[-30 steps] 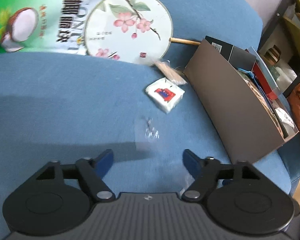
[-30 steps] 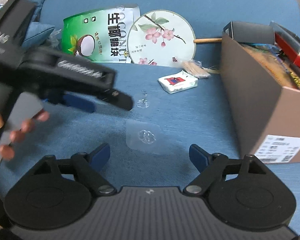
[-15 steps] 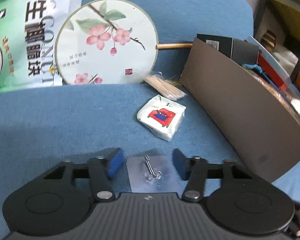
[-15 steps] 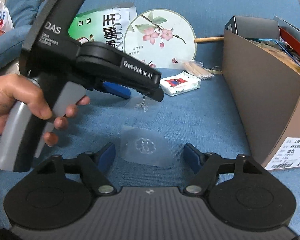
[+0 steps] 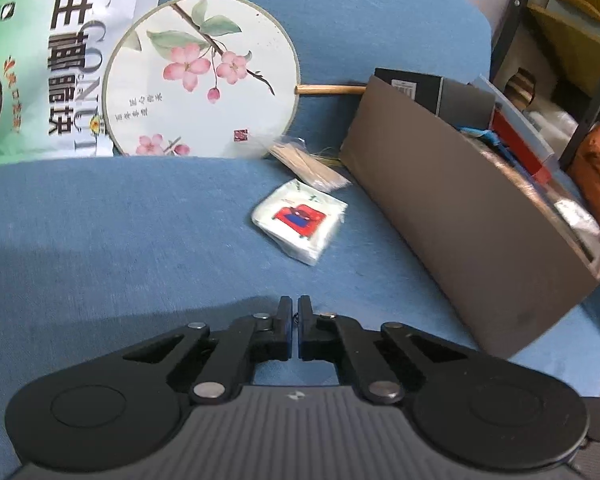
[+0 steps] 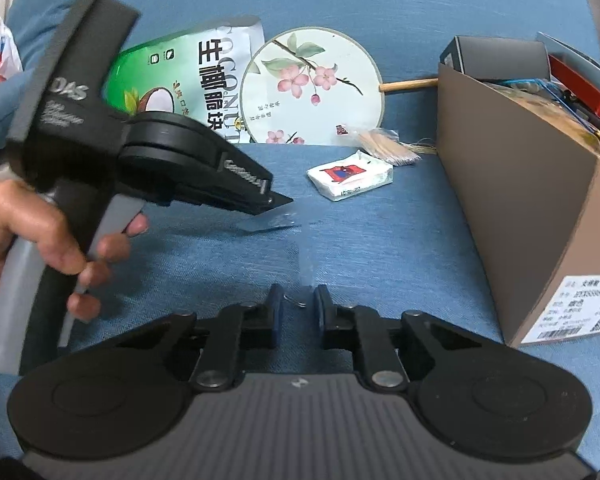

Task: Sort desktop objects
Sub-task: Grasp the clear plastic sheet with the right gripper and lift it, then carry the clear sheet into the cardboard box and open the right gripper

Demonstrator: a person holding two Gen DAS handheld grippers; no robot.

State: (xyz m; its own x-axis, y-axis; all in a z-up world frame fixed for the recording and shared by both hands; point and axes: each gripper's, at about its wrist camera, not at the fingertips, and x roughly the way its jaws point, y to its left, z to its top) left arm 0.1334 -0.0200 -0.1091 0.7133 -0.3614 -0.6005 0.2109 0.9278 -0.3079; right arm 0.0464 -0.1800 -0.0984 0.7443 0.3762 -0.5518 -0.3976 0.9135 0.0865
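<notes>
- Blue fabric surface (image 6: 220,264) fills both views.
- Far left, right view: a hand (image 6: 24,236) holds my left gripper (image 6: 282,202), jaws together on a clear adhesive hook (image 6: 272,222).
- Bottom centre: my right gripper (image 6: 298,304) is clamped on a second clear hook (image 6: 306,256).
- Centre: tissue pack (image 6: 350,176).
- Right: cardboard box (image 6: 512,200).

the green snack bag (image 6: 188,76), just left of the round fan (image 6: 312,86), carries large chinese characters and the latin word "coconut" running down its edge. the left gripper (image 6: 278,200) body shows "das". small chinese writing and a red seal stand on the fan. the cardboard box (image 6: 516,208) right of the fan has a white barcode label (image 6: 586,306), too small to read.
</notes>
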